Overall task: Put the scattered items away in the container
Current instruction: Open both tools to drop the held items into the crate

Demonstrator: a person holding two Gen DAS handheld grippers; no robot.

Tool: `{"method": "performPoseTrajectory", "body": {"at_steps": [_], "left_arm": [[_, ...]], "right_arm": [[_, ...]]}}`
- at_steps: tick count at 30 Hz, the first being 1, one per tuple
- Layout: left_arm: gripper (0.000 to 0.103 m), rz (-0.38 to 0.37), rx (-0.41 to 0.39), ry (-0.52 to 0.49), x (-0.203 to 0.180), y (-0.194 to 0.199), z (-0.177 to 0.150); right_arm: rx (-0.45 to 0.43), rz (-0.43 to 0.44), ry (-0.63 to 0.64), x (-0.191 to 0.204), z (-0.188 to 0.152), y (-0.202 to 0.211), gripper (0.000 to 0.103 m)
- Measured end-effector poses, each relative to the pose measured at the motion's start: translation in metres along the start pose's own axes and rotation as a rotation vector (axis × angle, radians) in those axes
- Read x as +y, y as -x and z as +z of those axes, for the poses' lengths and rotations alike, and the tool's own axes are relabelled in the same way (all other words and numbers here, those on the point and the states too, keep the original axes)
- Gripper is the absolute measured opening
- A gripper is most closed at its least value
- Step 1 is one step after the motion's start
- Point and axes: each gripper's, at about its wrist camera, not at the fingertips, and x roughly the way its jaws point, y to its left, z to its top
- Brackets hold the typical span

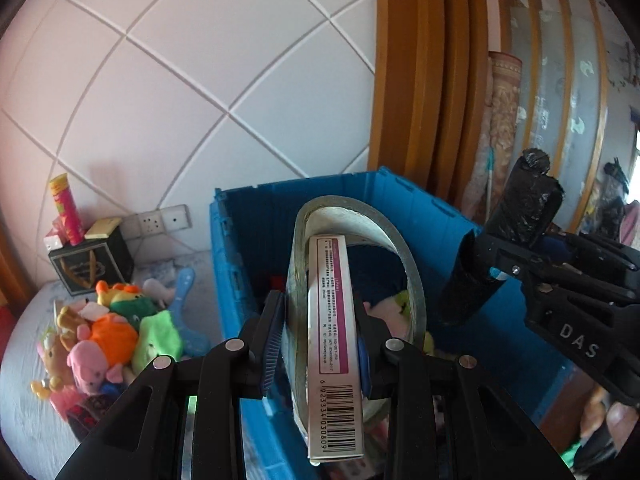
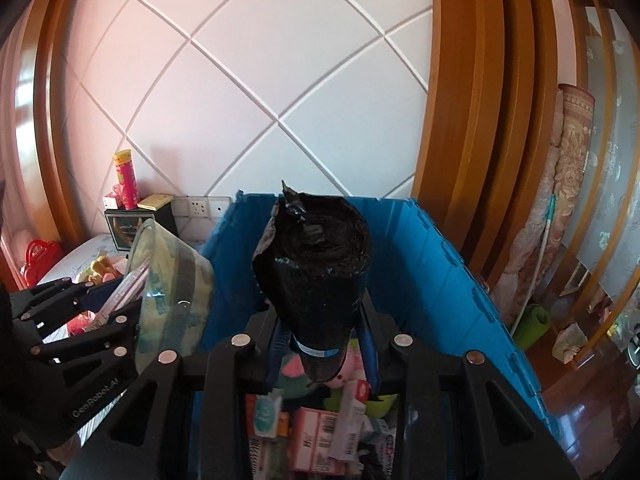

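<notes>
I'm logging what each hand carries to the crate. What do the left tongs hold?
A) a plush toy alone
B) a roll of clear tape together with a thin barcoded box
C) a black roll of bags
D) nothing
B: in the left wrist view the left tongs clamp a tape roll and a thin barcoded box above the blue crate; the black roll sits in the right tongs.

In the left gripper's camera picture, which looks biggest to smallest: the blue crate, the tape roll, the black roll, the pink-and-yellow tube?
1. Blue crate
2. Tape roll, though it looms large only from nearness
3. Black roll
4. Pink-and-yellow tube, farthest away, so its true size is unsure
</notes>
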Motion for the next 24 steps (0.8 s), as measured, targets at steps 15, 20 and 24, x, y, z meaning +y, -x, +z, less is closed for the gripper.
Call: {"method": "performPoseTrajectory", "body": {"at_steps": [15,20,24], "left_arm": [[0.03,0.112,0.174,-0.064,-0.088,-0.058,-0.028],[0.03,0.12,0.175,-0.054,-0.083,-0.061,-0.028],[0.034,0.121,0.153,-0.043,-0.081,-0.056,-0.027]], "right_arm": [[0.215,0.068,-0.015,-0.082,-0.059,-0.062,0.031],[0.222,0.076,0.004,-0.082,-0.058,-0.061,0.031],[0.222,0.075,0.013,-0.084,-0.056,-0.056,0.032]]}}
